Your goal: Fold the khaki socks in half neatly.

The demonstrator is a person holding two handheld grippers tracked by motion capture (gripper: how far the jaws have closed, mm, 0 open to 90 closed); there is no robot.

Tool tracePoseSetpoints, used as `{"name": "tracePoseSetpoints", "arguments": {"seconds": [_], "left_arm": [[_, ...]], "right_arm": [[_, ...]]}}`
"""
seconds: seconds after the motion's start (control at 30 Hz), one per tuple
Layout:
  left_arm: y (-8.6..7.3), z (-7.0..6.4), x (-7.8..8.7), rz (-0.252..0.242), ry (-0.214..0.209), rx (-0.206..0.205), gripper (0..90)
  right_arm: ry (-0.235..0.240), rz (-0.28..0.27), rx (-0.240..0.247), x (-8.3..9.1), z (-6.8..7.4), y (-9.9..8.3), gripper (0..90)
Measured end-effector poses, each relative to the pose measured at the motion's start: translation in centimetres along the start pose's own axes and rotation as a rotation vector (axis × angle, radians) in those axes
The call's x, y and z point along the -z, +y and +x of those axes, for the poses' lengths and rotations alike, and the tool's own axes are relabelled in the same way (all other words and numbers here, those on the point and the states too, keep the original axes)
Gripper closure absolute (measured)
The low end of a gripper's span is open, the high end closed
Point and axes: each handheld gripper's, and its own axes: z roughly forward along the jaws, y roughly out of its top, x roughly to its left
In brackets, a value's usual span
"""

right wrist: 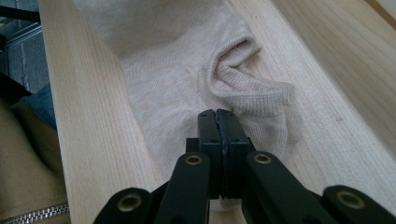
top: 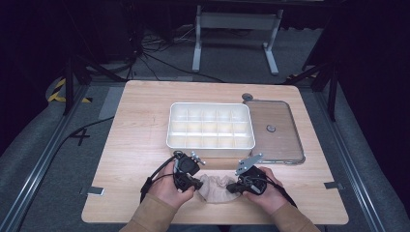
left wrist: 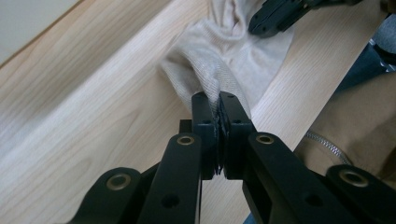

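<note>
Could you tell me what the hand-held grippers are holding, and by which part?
The left hand-held gripper pinches the beige sock by a fabric fold. The right hand-held gripper is shut; its hold is unclear.

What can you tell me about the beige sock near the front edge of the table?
The sock is a pale beige knit with a ribbed, curled cuff. It lies crumpled on the wooden table, in front of the white divided tray. The left claw is shut on a fold at one end; the right claw is closed over the other.
</note>
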Motion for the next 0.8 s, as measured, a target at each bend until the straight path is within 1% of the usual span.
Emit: {"name": "tracePoseSetpoints", "arguments": {"seconds": [0.07, 0.13, 0.23, 0.3, 0.4, 0.5, 0.6, 0.67, 0.73, 0.77, 0.8], "left_arm": [[0.7, -0.2, -0.2, -0.005, -0.003, -0.015, 86.9], [1.1, -0.4, -0.4, -0.005, -0.011, -0.016, 86.9], [1.8, -0.8, -0.9, 0.010, -0.015, -0.026, 86.9], [2.3, -1.1, -1.2, 0.014, -0.015, -0.040, 86.9], [3.2, -1.8, -1.8, 0.027, -0.009, -0.051, 86.9], [4.1, -2.6, -2.7, 0.044, -0.006, -0.076, 86.9], [4.5, -3.0, -3.4, 0.050, -0.009, -0.092, 86.9], [4.6, -3.1, -3.6, 0.058, -0.011, -0.090, 86.9], [4.7, -3.5, -4.0, 0.066, -0.019, -0.102, 86.9], [4.8, -3.5, -4.0, 0.062, -0.020, -0.111, 86.9], [4.8, -3.5, -4.0, 0.062, -0.020, -0.111, 86.9]], "right_arm": [[0.001, -0.004, -0.001, -0.1, 0.0, 0.0, 90.0], [0.002, -0.009, -0.001, -0.1, 0.0, -0.1, 90.0], [0.004, -0.018, -0.002, -0.1, 0.0, -0.2, 90.0], [0.007, -0.022, 0.002, -0.1, -0.1, -0.2, 90.0], [0.008, -0.021, -0.003, -0.1, 0.0, -0.3, 90.0], [0.006, -0.022, -0.003, -0.1, 0.0, -0.3, 90.0], [0.006, -0.024, 0.000, -0.1, 0.0, -0.3, 90.0], [0.011, -0.025, 0.002, -0.1, 0.0, -0.3, 90.0], [0.009, -0.029, 0.000, -0.1, -0.1, -0.4, 90.0], [0.004, -0.031, 0.007, -0.1, 0.0, -0.4, 90.0], [-0.003, -0.029, 0.020, 0.0, 0.1, -0.4, 90.0]]}}
